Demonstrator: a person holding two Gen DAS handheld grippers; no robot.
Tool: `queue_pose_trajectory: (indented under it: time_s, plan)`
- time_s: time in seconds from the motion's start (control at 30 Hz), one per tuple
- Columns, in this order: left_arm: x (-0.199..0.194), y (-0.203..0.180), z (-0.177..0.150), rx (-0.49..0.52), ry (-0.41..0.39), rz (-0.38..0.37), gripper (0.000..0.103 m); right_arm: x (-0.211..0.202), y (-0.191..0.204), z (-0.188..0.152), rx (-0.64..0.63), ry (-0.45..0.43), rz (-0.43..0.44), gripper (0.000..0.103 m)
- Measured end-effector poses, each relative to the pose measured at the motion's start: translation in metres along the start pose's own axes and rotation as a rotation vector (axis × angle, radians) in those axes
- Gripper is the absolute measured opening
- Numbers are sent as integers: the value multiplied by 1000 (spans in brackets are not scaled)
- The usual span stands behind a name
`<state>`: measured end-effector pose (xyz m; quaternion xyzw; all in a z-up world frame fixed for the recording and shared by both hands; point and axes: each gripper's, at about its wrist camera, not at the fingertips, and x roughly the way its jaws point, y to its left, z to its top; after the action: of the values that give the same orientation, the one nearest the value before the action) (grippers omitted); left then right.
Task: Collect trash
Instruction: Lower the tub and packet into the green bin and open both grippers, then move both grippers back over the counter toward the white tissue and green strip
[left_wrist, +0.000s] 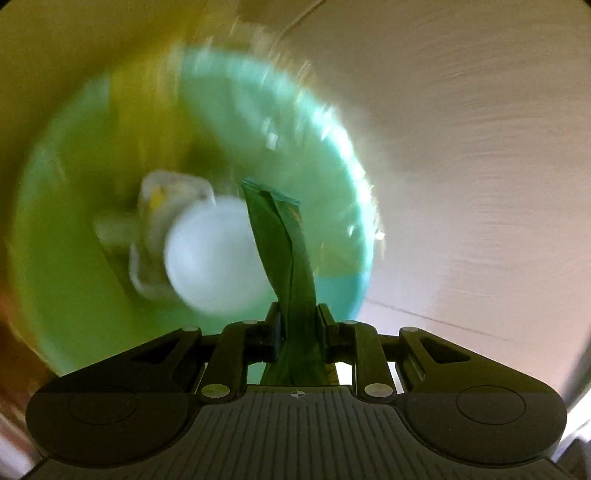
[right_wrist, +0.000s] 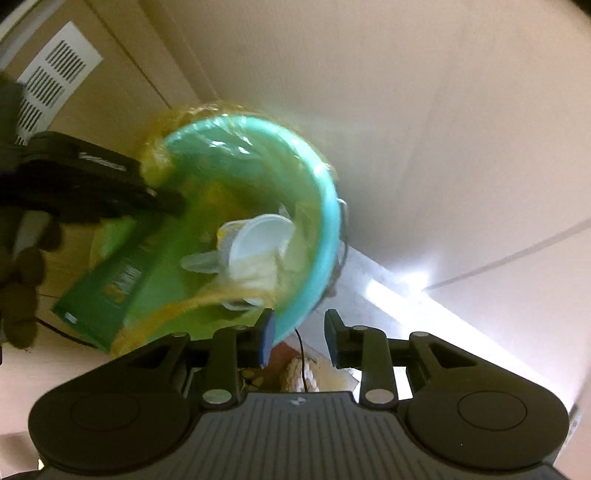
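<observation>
My left gripper (left_wrist: 298, 325) is shut on a green wrapper (left_wrist: 282, 251) and holds it over the mouth of a teal trash bin (left_wrist: 343, 173) lined with a yellowish bag. Inside the bin lie a white cup (left_wrist: 214, 258) and crumpled clear plastic (left_wrist: 166, 195). In the right wrist view the left gripper (right_wrist: 162, 201) holds the green wrapper (right_wrist: 118, 273) above the bin (right_wrist: 325, 229), with the white cup (right_wrist: 258, 236) inside. My right gripper (right_wrist: 300, 334) is open and empty, just at the bin's near rim. The view is motion-blurred.
The bin stands on a pale beige floor (right_wrist: 443, 129). A wall with a white vent grille (right_wrist: 51, 77) is at the upper left. A dark cable (right_wrist: 301, 354) and a rope-like object (right_wrist: 295, 376) lie below the right gripper.
</observation>
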<state>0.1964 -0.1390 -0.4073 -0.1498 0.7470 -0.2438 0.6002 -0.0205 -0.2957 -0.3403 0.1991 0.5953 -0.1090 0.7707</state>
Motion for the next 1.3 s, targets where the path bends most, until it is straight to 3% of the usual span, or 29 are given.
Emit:
queue_pose_trajectory:
  time_s: [0.17,0.23,0.3,0.4,0.6,0.8,0.97,1.03,1.17,1.23,1.3]
  plan:
    - [39,14,17,-36,143,88,28,-1,-11,-10,37,10,-16,33]
    - [42,17,17,-45,168,86,28,-1,-12,-13,47,14,-15,33]
    - [33,16,15,-63,147,57,28,0,-10,-14,48,8,-14,35]
    - [25,10,21,-43,55,54,28,-2,-7,-12,44,-4,-21,38]
    - [-45,-15,-8,60,-68,33,28,-27,3,-2,8,-60,-24,38]
    - [-168,-55,-73,235,-285,-17,28,-73,38,25,-126,-242,-85,42]
    - [-271,-70,-118,311,-532,16,28,-103,86,57,-257,-288,48,45]
    - [-311,-59,-130,255,-640,18,28,-117,118,66,-338,-304,115,45]
    - [-378,-26,-159,98,-875,156,28,-148,181,82,-451,-293,338,47]
    - [-407,-8,-173,35,-966,133,28,-165,214,90,-507,-277,476,50]
    - [-429,4,-185,-9,-1047,136,28,-179,250,97,-575,-284,555,55]
